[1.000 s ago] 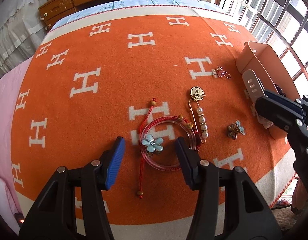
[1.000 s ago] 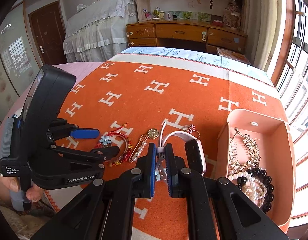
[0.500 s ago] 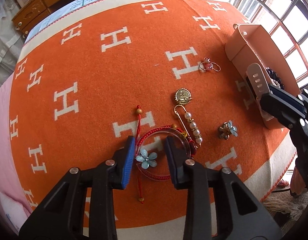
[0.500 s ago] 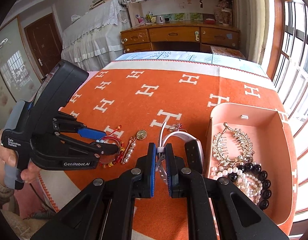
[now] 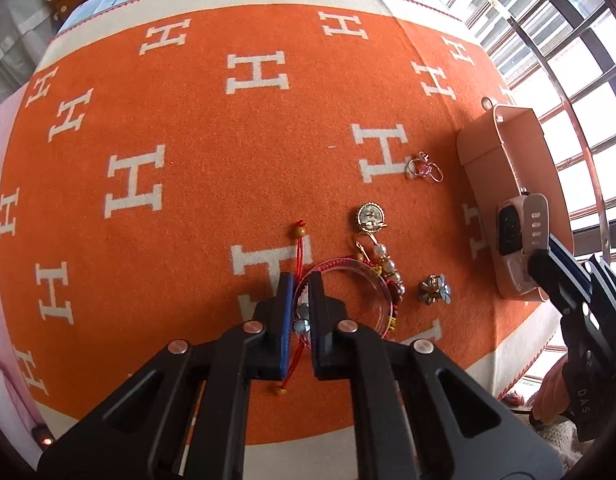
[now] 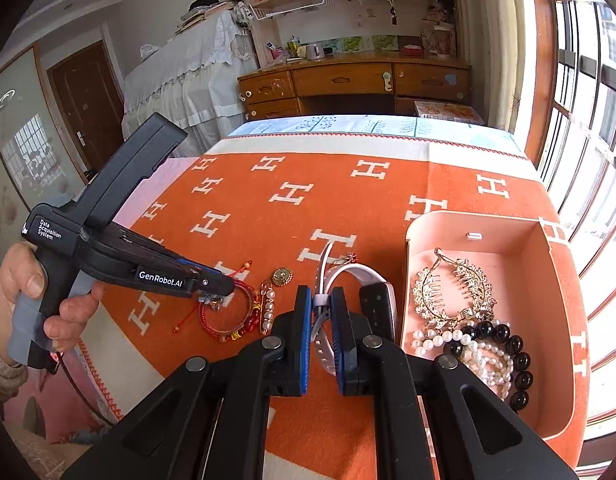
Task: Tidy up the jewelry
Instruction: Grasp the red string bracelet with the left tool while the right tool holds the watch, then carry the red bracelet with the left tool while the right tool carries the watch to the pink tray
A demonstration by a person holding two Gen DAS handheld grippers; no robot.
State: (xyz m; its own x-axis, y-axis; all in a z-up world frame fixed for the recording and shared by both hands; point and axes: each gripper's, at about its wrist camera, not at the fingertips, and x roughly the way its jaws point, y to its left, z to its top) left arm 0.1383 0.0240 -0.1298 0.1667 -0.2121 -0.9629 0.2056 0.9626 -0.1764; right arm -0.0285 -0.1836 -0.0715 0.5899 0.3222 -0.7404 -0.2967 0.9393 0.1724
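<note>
Left gripper (image 5: 301,300) pinched on red bracelet (image 5: 348,292) near blanket's (image 5: 227,160) front edge; right gripper (image 6: 320,320) clamped on watch strap (image 6: 322,332).

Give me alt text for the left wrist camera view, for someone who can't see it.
The left gripper is shut on a blue flower charm of a red bracelet on an orange blanket. Nearby lie a pearl pin and earrings; at right, the right gripper holds a pink watch by a pink box.

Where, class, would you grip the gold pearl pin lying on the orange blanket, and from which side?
Grip the pearl pin across its slim row of pearls, coming from above: it lies flat, and the red bracelet crowds its lower end, so take the clear upper part by the gold medallion.
</note>
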